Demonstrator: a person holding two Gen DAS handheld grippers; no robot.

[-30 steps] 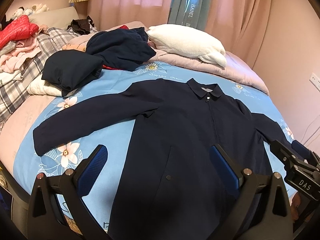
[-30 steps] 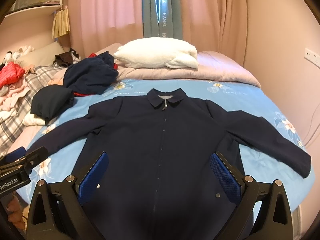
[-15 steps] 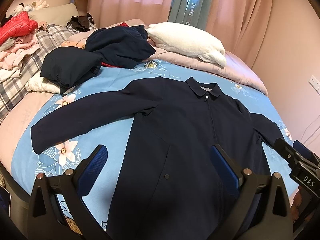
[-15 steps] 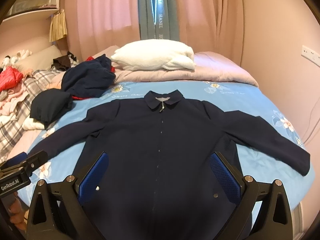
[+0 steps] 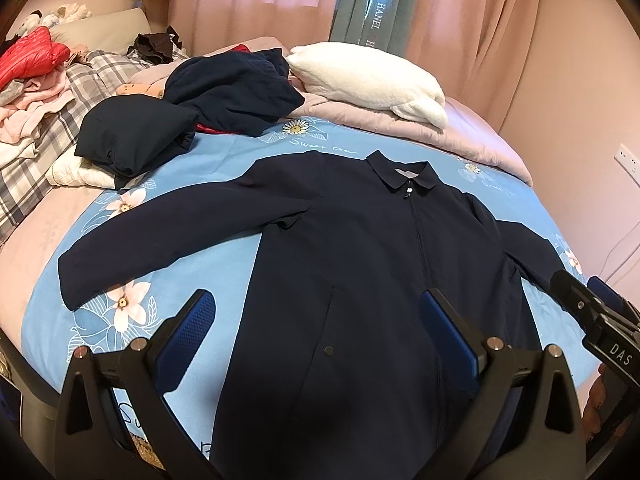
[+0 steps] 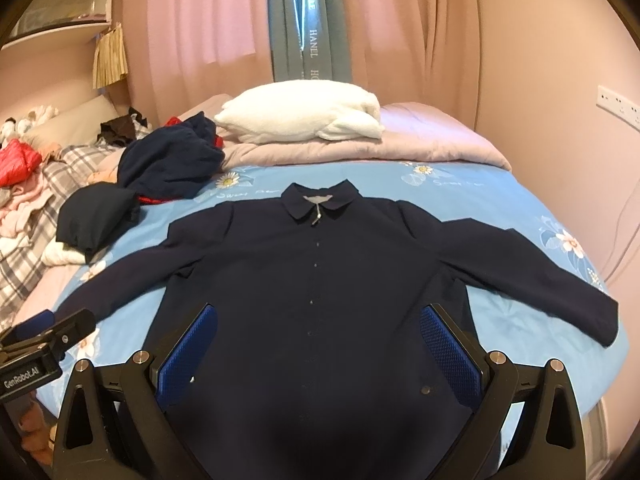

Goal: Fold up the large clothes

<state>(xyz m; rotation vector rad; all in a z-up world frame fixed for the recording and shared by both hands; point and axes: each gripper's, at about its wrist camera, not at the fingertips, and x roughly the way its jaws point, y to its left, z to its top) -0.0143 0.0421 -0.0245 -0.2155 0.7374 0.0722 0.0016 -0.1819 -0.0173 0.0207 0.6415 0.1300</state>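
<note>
Jacket (image 6: pixel 320 300) lies flat on the bed (image 6: pixel 500 200); both tools, left (image 5: pixel 318 320) and right (image 6: pixel 318 332), spread empty. I judge a sleeve (image 6: pixel 540 280) fold comes first.

A navy collared jacket (image 6: pixel 320 280) lies flat, front up, zipped, sleeves spread, ahead of both hand-held grippers.

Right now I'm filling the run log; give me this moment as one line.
stage: pre-fold | jacket: flat, zipped, sleeves spread on bed | left gripper: open, empty | right gripper: open, empty
</note>
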